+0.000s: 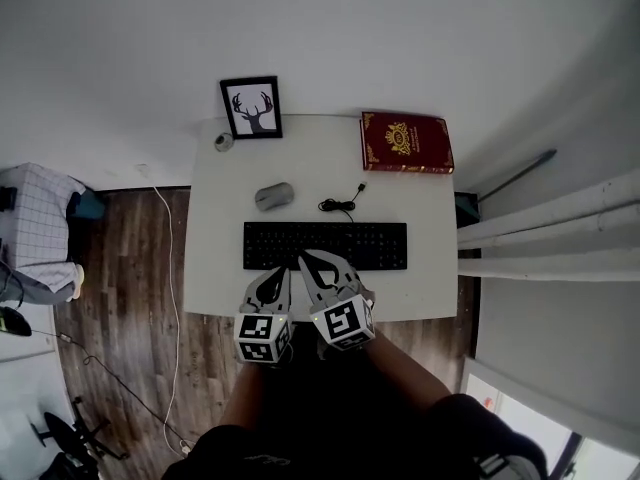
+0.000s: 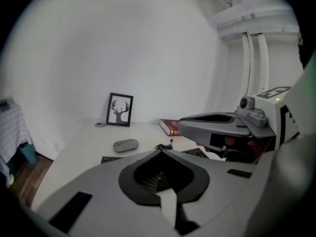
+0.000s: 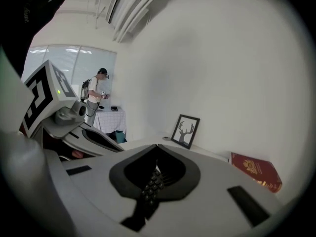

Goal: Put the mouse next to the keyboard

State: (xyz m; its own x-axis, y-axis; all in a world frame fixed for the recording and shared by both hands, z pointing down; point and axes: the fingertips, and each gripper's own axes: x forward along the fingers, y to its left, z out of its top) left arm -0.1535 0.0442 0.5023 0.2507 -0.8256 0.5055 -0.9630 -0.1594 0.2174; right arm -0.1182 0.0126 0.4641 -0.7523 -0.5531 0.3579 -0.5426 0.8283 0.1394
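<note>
Probably the small grey oval plastic mouse (image 1: 274, 196) is light, rigid and smooth-shelled, so it looks best pinched across its narrow flanks. It lies on the white table (image 1: 215, 268) just beyond the long black keyboard (image 1: 325, 245), well ahead of both grippers. The left gripper (image 1: 284, 270) and right gripper (image 1: 304, 259) hover over the keyboard's near edge, jaws together and empty.

Plain white wall (image 1: 330, 28) behind a white desk (image 1: 215, 198), w/ a framed antler pic (image 1: 251, 107) standing at the desk's back edge. Dark wood plank floor (image 1: 120, 258) on the left, white cable (image 1: 176, 288) trailing across it. Small table w/ checked cloth (image 1: 35, 218) far left, bright windows (image 3: 74, 60) beyond it. White pipes (image 1: 560, 213) along the right.
</note>
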